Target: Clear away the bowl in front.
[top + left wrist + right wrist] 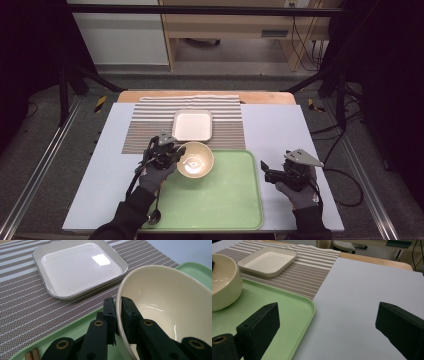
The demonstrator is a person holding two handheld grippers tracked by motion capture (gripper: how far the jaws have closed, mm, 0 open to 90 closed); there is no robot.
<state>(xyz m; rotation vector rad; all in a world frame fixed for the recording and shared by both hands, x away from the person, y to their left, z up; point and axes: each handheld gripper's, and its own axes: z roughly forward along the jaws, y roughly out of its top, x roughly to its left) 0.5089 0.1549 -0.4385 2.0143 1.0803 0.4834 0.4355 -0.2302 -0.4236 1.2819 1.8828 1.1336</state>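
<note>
Spoon (155,214): lies at the near left corner of the tray, dark, its bowl end toward the person and its handle running away up the table; the left forearm covers much of it.
Left gripper (176,153): clamped on the left rim of the bowl, one jaw outside the wall and one inside, as the left gripper view shows close up.
Bowl (195,159): cream, round, so it has no long axis; it sits at the far left corner of the tray and is tipped, its mouth facing up and toward the right, the gripped side higher. Whether its foot touches the tray I cannot tell.
Mat (145,127): striped brown and white, beyond the tray, stripes running across the table.
Plate (193,125): white, square with rounded corners, flat on the mat just beyond the bowl, apart from it.
Tray (225,200): green, on the near middle of the table, its long side running left to right.
Right gripper (263,170): jaws wide apart with nothing between them, pointing left toward the tray's right edge, over the bare pale table (280,125).
</note>
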